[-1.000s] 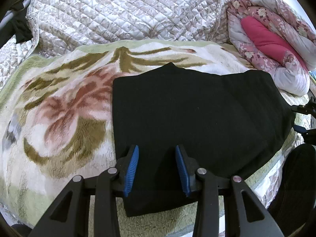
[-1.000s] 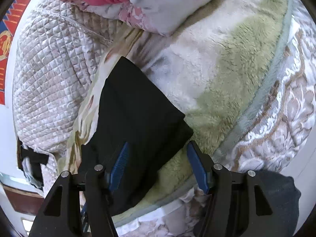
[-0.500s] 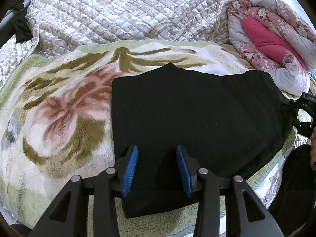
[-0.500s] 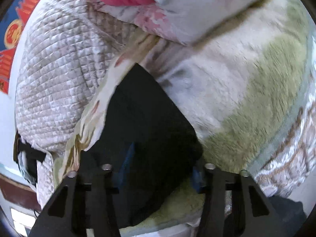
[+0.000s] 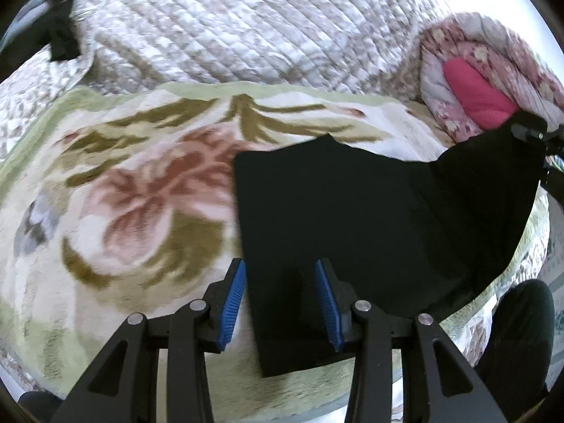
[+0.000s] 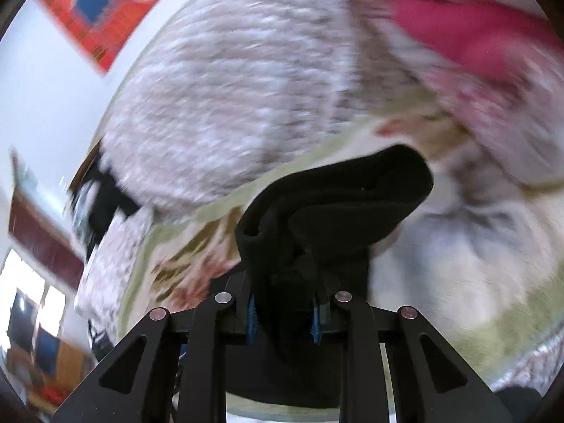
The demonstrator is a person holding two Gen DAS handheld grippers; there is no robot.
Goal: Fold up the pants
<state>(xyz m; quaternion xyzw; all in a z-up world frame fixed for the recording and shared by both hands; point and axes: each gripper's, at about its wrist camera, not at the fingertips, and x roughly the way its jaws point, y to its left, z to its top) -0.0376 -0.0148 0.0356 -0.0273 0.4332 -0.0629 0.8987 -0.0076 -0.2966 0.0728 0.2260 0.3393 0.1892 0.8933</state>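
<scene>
The black pants (image 5: 352, 208) lie folded on a floral fleece blanket (image 5: 134, 190). My left gripper (image 5: 280, 292) is open, its blue pads astride the pants' near left corner. My right gripper (image 6: 283, 313) is shut on the right end of the pants (image 6: 335, 190) and holds it lifted off the blanket, the cloth bunched above the jaws. In the left wrist view the right gripper (image 5: 535, 137) shows at the far right with the raised black cloth under it.
A quilted beige bedspread (image 5: 229, 24) lies behind the blanket. A rolled pink floral quilt (image 5: 486, 91) sits at the back right. A dark garment (image 5: 60, 35) hangs at the far left. A red and blue wall poster (image 6: 116, 7) shows in the blurred right wrist view.
My right gripper closed on the pants' right end and lifted it, swinging upward. My left gripper stayed open and shifted slightly left over the near corner.
</scene>
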